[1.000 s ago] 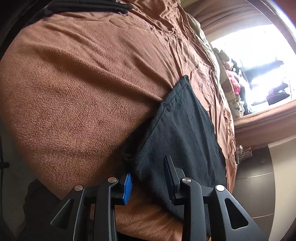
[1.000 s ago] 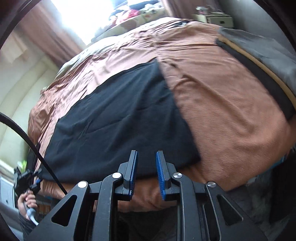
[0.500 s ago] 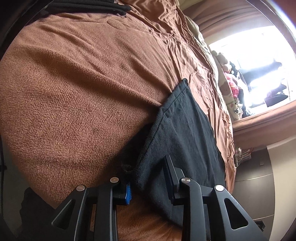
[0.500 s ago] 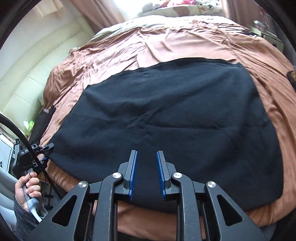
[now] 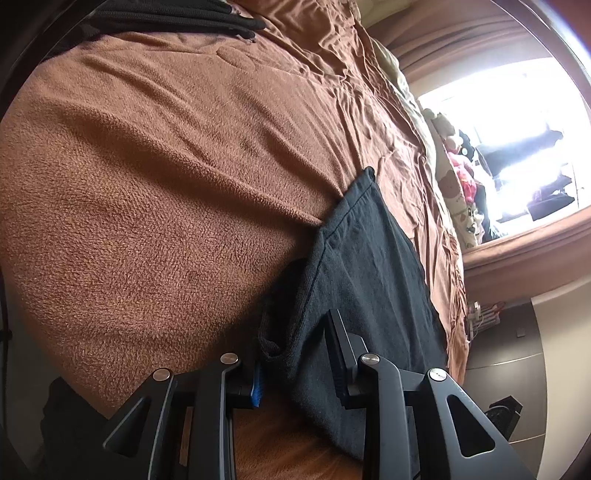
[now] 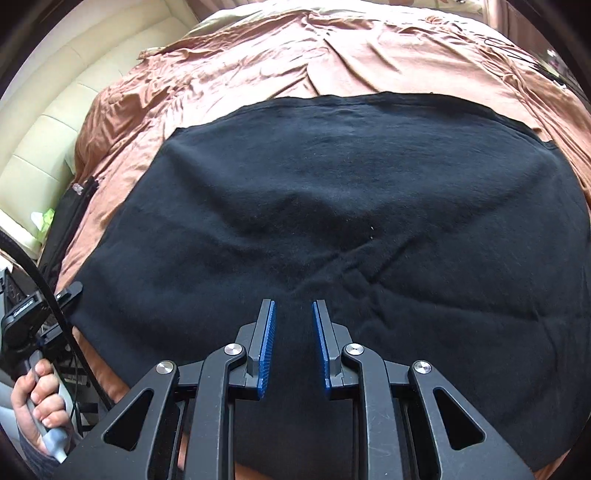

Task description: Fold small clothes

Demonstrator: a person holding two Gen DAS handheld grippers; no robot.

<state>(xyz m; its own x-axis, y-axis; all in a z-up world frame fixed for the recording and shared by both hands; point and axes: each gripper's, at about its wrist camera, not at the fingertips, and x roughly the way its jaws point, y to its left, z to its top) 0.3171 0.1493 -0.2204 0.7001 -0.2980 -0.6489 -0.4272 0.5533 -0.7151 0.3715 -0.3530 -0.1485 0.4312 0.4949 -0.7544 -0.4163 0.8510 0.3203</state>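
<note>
Across the brown bedspread [image 6: 229, 70] a black garment [image 6: 332, 206] lay spread nearly flat, a few soft creases running through its near half, its near edge close to the near side of the bed. From the right wrist view the right gripper [image 6: 293, 343] hung above that near part of the cloth, its blue pads [image 6: 266, 350] standing apart with only a narrow gap and nothing caught between them.

At the garment's left corner, seen in the left wrist view, the left gripper [image 5: 295, 358] had its jaws on either side of a bunched fold of the black garment [image 5: 369, 280]; the cloth filled the gap and hid most of the blue pad [image 5: 258, 382] on the left finger, so the gripper appeared to be pinching that corner. Left of it a fuzzy brown blanket [image 5: 147, 206] covered the bed, its edge touching the garment's hem. A stack of dark folded cloth [image 5: 173, 16] lay at the far end of the blanket.

In the right wrist view, at the lower left, a person's hand [image 6: 38, 410] gripped the left gripper's handle, with a black cable [image 6: 48, 291] arching above it. A cream padded headboard [image 6: 55, 122] stood beyond the bed's left side.
</note>
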